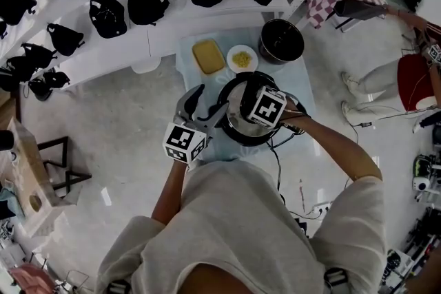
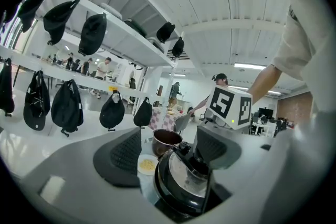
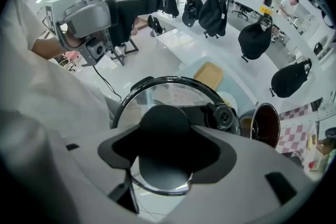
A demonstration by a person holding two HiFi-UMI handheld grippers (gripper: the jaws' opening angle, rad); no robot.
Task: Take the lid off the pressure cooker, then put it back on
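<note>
The black pressure cooker (image 1: 233, 129) stands on a small table covered with a pale blue cloth (image 1: 303, 89). Its glass lid (image 3: 157, 93) with a black rim sits on top, seen from straight above in the right gripper view. My right gripper (image 3: 167, 147) points down over the lid and is shut on the round black knob (image 3: 161, 122) at its middle. In the head view its marker cube (image 1: 267, 107) hides the jaws. My left gripper (image 1: 202, 107) is level at the cooker's left side, open, with the lid (image 2: 184, 178) showing between and beyond its pads.
Behind the cooker stand a dark empty pot (image 1: 281, 41), a white bowl of yellow food (image 1: 242, 57) and a yellow container (image 1: 208, 56). White shelves with several black bags (image 1: 145, 0) curve round the back. A cable (image 1: 277, 169) trails off the table. A person (image 1: 413, 76) sits at the right.
</note>
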